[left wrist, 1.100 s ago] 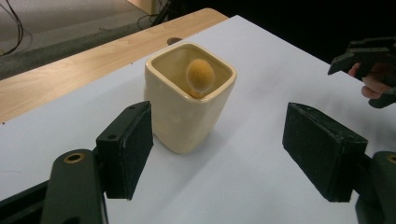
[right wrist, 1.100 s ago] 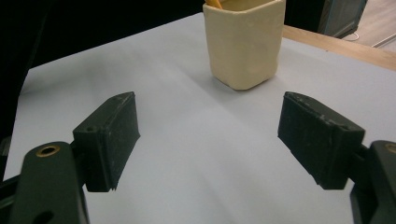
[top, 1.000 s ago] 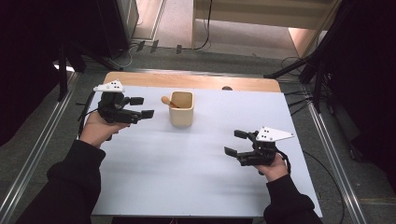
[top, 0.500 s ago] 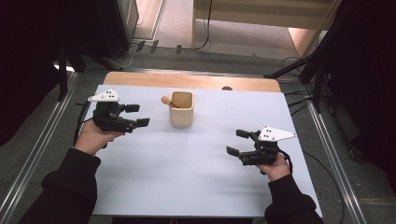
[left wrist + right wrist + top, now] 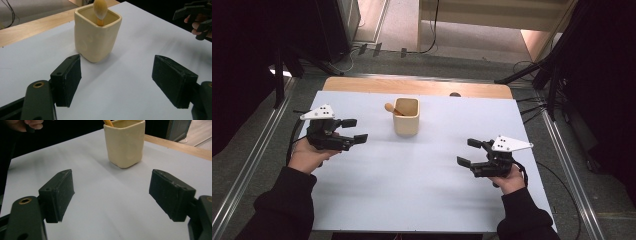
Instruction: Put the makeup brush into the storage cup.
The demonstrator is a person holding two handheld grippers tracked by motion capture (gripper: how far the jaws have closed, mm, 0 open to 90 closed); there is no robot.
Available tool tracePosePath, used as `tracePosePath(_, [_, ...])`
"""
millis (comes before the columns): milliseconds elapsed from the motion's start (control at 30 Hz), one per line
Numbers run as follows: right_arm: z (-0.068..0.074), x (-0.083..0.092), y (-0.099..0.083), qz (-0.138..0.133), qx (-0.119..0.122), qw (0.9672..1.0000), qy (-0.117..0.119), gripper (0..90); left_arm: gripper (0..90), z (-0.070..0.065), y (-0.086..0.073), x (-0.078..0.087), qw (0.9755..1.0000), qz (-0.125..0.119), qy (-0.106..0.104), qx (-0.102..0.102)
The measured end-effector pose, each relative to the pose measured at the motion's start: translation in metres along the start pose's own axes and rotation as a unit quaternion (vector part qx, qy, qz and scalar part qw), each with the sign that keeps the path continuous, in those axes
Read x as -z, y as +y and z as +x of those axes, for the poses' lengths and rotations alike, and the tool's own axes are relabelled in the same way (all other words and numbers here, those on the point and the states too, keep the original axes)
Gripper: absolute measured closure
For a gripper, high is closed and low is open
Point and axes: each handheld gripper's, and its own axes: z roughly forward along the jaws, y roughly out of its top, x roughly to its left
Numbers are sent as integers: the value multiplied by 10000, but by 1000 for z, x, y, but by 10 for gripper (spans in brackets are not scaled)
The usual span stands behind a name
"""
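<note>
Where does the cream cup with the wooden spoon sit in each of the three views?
High view: cream cup at upper centre of the white table.
Left gripper view: upper centre-left, wooden spoon sticking up.
Right gripper view: top, right of centre.
Shared landmark: the wooden strip along the table's far edge.

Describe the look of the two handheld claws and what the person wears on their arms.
Both the left claw and the right claw are black, each topped by a grey three-cornered plate with dark dots, with flat rectangular jaw pads and a black trailing cable. The sleeves are black.

Wooden spoon [image 5: 100,10] lower part hidden inside cup [image 5: 96,37]; right gripper view crops spoon's top.
</note>
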Motion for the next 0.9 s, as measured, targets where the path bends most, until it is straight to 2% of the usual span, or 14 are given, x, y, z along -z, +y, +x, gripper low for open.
tracePosePath(100, [0, 1, -1, 3, -9, 10000, -5, 206, 241, -1, -5, 2, 10000, 47, 40, 4])
tracePosePath(167, [0, 1, -1, 7, -5, 10000, 0, 206, 240, -2, -10, 3, 10000, -8, 24, -1])
tracePosePath(300, [0, 2, -1, -12, -12, 10000, -2, 205, 240, -4, -17, 7, 9999, 38, -6, -99])
tracePosePath(367, [-1, 4, -1, -27, -17, 10000, -6, 205, 238, -6, -22, 8, 9999, -18, 33, -158])
tracePosePath(667, [-2, 7, -3, -18, -23, 10000, -36, 205, 238, -5, -41, 19, 9998, -137, 139, -94])
tracePosePath(700, [-2, 8, -3, -24, -14, 10000, -43, 205, 238, -5, -42, 20, 9998, -94, 145, -80])
tracePosePath(800, [-3, 9, -3, -27, -11, 10000, -34, 205, 240, -6, -46, 23, 9996, -143, 186, -165])
tracePosePath(900, [-3, 11, -4, -21, -22, 10000, -47, 205, 239, -5, -51, 25, 9996, -140, 201, -138])
